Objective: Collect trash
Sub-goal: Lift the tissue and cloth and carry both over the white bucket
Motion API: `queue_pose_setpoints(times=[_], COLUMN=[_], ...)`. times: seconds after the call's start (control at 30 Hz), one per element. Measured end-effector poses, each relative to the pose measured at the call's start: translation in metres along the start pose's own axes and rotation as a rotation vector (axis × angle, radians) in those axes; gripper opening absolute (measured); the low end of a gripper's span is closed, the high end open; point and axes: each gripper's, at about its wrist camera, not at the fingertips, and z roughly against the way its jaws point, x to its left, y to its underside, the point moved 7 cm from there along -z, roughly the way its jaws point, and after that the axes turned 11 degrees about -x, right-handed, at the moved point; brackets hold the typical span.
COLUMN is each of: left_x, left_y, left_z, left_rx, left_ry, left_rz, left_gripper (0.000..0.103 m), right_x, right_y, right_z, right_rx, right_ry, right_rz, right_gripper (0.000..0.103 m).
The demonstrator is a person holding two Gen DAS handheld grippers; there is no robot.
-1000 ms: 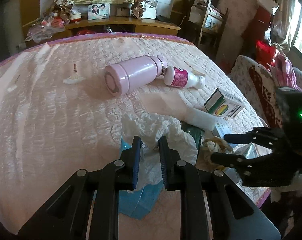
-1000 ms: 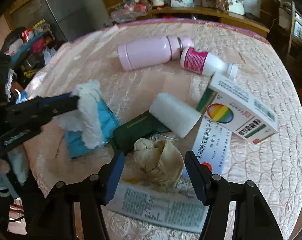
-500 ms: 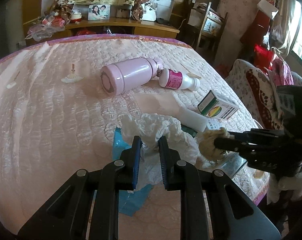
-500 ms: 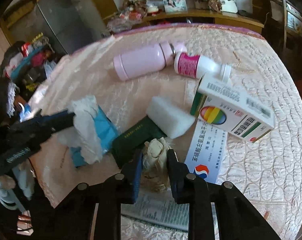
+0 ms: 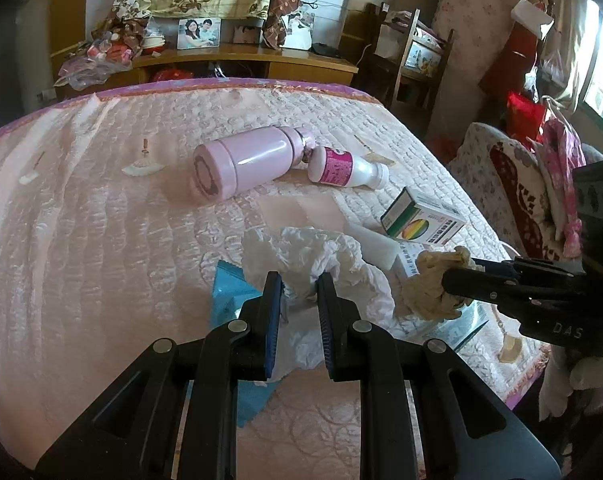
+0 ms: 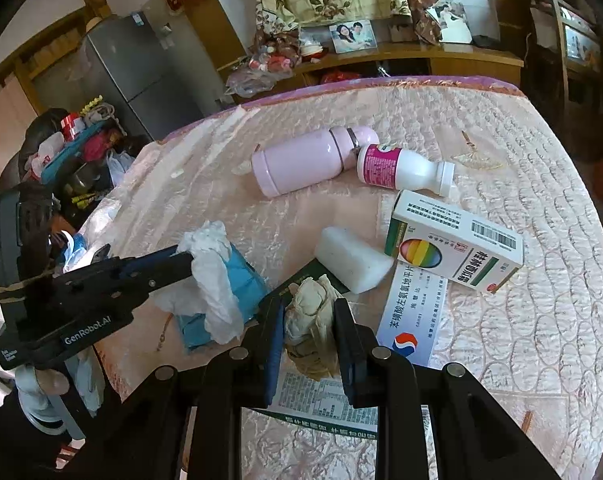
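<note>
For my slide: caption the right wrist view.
Right gripper clamps a beige paper wad above the quilted bed, beside a medicine box.

left hand-held gripper (image 5: 297, 284) clamps white crumpled tissue (image 5: 313, 252) above bed (image 5: 81, 240).

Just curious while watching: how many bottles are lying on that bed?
2. A pink flask lies on its side mid-bed; a white bottle with a magenta label lies against its cap end. Nothing suggests more.

One pink flask (image 6: 301, 160), one white bottle (image 6: 401, 168), one medicine box (image 6: 453, 248), one white foam block (image 6: 349, 258), two paper wads, white (image 5: 313, 256) and tan (image 6: 311, 320), two leaflets (image 6: 415, 316), two claws (image 5: 297, 300), one bed (image 5: 81, 240)
</note>
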Motion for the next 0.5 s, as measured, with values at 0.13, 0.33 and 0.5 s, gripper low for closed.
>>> queue_pose_setpoints(times=[0.13, 0.33, 0.5], left_x=[-0.014, -0.037, -0.059], left_y=[-0.003, -0.008, -0.011], left_z=[0.003, 0.006, 0.006], left_rx=[-0.01, -0.024, -0.029], left_ry=[-0.006, 0.007, 0.029], left_rz=[-0.017, -0.045, -0.066], left_gripper=[0.016, 0.016, 0.016], right_x=[-0.004, -0.018, -0.036], right_y=[-0.003, -0.007, -0.007], right_z=[0.012, 0.035, 0.054], right_rx=[-0.022, -0.055, -0.076], right_ry=[0.003, 0.026, 0.055], right_rz=[-0.004, -0.014, -0.029], right_gripper=[0.023, 0.023, 0.023])
